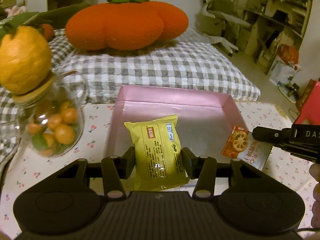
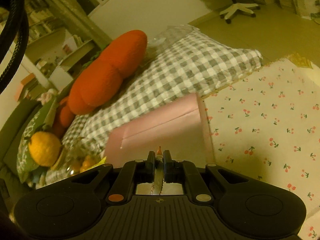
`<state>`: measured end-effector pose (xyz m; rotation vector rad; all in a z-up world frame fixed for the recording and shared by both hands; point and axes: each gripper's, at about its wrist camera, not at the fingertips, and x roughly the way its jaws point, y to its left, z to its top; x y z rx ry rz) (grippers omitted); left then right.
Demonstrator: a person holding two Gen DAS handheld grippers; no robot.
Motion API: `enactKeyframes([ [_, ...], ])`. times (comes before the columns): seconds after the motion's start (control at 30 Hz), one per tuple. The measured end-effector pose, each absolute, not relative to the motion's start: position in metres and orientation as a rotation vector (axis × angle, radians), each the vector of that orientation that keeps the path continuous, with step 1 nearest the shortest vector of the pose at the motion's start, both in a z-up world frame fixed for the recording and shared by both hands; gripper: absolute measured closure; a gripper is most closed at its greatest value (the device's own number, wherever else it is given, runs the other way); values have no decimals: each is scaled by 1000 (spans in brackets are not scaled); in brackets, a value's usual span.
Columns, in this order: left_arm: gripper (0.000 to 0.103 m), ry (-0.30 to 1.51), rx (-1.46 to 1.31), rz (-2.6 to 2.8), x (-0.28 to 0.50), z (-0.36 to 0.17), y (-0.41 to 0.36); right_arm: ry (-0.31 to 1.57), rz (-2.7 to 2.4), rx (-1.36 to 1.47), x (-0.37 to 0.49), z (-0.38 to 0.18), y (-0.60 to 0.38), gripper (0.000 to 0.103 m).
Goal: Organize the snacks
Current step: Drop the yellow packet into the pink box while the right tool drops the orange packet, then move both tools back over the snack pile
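Note:
My left gripper (image 1: 158, 158) is shut on a yellow snack packet (image 1: 158, 152) and holds it over the near edge of the pink box (image 1: 200, 102). My right gripper (image 2: 159, 160) is shut on an orange-and-white lotus-root biscuit packet (image 1: 241, 146), seen edge-on between its fingers (image 2: 159, 172). In the left wrist view the right gripper (image 1: 260, 135) holds that packet by the box's right wall. The pink box also shows in the right wrist view (image 2: 160, 124), just ahead of the fingers.
A glass jar of small oranges (image 1: 52, 128) with a lemon-topped lid (image 1: 22, 60) stands left of the box. The table has a cherry-print cloth (image 2: 270, 120). Behind lie a grey checked cushion (image 1: 160, 68) and an orange pumpkin pillow (image 1: 124, 24). A red object (image 1: 312, 104) is at the right.

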<state>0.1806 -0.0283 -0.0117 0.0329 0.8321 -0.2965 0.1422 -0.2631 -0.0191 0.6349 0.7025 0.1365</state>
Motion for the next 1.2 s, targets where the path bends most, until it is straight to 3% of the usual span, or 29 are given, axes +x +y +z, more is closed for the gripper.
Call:
enactKeyframes([
  [0.4, 57, 876, 40, -249, 213, -41, -38, 738, 82, 591, 154, -41, -264, 96],
  [0.63, 54, 881, 49, -241, 214, -48, -37, 754, 85, 567, 155, -41, -263, 87],
  [0.67, 51, 879, 58, -244, 213, -48, -38, 761, 87, 563, 155, -40, -262, 85],
  [0.77, 31, 871, 71, -259, 210, -45, -40, 766, 83, 551, 153, -37, -260, 54],
  [0.8, 30, 866, 73, -262, 210, -44, -40, 765, 84, 551, 152, -37, -260, 43],
  [1.2, 13, 861, 54, -284, 180, -28, -30, 773, 77, 495, 133, -15, -262, 25],
])
